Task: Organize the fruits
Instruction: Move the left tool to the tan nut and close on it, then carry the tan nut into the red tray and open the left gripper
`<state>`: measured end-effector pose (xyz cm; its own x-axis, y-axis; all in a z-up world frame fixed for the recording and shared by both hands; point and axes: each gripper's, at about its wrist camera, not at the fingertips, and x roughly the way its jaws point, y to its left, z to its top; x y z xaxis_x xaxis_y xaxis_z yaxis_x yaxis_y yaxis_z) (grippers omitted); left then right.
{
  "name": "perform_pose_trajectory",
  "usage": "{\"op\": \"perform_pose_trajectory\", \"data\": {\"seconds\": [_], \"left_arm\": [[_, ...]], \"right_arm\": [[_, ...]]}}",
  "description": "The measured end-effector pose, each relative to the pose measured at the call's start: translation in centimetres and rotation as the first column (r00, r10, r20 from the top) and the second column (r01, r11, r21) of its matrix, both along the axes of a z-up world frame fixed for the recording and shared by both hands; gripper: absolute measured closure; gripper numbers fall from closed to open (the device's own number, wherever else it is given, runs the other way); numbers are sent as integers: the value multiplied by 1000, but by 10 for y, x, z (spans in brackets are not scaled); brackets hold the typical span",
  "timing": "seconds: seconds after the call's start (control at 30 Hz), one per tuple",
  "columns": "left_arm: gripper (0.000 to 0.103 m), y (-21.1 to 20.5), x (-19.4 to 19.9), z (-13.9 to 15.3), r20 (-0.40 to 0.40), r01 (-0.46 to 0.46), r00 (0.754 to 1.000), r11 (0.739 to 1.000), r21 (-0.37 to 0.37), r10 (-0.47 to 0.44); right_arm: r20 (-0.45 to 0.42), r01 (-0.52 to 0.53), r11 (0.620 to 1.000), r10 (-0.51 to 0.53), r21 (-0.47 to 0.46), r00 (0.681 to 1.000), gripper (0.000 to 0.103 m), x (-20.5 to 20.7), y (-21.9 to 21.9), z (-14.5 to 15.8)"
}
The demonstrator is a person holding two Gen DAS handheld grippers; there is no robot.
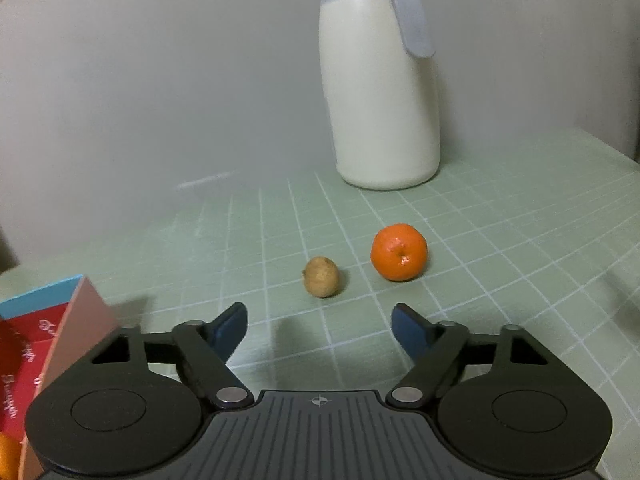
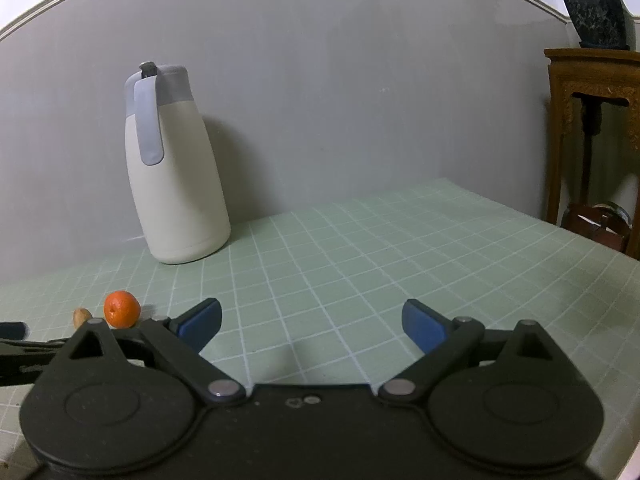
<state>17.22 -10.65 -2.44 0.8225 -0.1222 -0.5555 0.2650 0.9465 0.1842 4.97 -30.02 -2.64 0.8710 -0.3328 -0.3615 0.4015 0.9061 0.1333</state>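
A small brown kiwi (image 1: pixel 322 277) and an orange mandarin (image 1: pixel 399 252) lie side by side on the green grid mat (image 1: pixel 500 264). My left gripper (image 1: pixel 319 326) is open and empty, a little short of the kiwi. At the left stands a red box (image 1: pixel 52 332) with a blue rim; another orange fruit (image 1: pixel 9 454) shows at its bottom edge. In the right wrist view the mandarin (image 2: pixel 121 309) and kiwi (image 2: pixel 82 316) lie far left. My right gripper (image 2: pixel 312 322) is open and empty over bare mat.
A tall cream jug (image 1: pixel 380 92) with a grey lid and handle stands against the grey wall behind the fruits; it also shows in the right wrist view (image 2: pixel 176 176). A wooden stand (image 2: pixel 596 140) with a potted plant (image 2: pixel 596 8) is beyond the table's right edge.
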Motion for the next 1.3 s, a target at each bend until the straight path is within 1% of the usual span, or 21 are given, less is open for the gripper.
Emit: {"op": "perform_pose_trajectory", "data": {"seconds": [0.07,0.2,0.33,0.6,0.63,0.67,0.73,0.8,0.87,0.97,1.0,1.03,1.1,1.3], "left_arm": [[26,-1,7,-3,-6,-9,1000,1000,1,9],[31,-2,20,-7,-25,-13,1000,1000,-11,13],[32,-4,29,-12,-29,-10,1000,1000,-14,10],[32,-6,35,-14,-14,-8,1000,1000,-23,7],[34,-6,35,-14,-13,-9,1000,1000,-25,8],[37,-6,37,-15,-15,-6,1000,1000,-30,6],[52,-7,39,-15,-16,3,1000,999,-38,-4],[57,-8,37,-14,-12,12,1000,1000,-29,-12],[58,-10,37,-14,-7,14,1000,1000,-17,-14],[58,-10,38,-14,-10,11,1000,1000,-23,-11],[63,-11,39,-15,-10,12,1000,1000,-23,-13],[71,-10,36,-14,-10,14,1000,1000,-20,-14],[77,-11,35,-13,-8,15,1000,1000,-12,-15],[78,-12,33,-13,11,19,1000,1000,-12,-19]], "right_arm": [[-4,0,1000,0,3,1000,6,1,-1,0],[-5,0,1000,0,13,1000,6,2,-2,-1],[-12,-5,1000,5,16,1000,6,5,-2,-2],[-22,-14,1000,14,24,1000,6,7,0,-4],[-23,-14,1000,14,24,1000,6,7,0,-4],[-23,-13,1000,14,23,1000,6,7,0,-5],[-23,-16,1000,17,22,1000,6,7,1,-5],[-25,-18,1000,18,22,1000,6,7,1,-5],[-26,-20,1000,20,22,999,6,7,1,-5],[-26,-22,1000,22,23,999,6,7,2,-4],[-26,-23,999,23,23,999,6,7,2,-4],[-26,-24,999,25,24,999,6,7,2,-4],[-25,-25,999,26,26,999,6,6,2,-4],[-24,-26,999,27,31,999,6,5,2,-4]]}}
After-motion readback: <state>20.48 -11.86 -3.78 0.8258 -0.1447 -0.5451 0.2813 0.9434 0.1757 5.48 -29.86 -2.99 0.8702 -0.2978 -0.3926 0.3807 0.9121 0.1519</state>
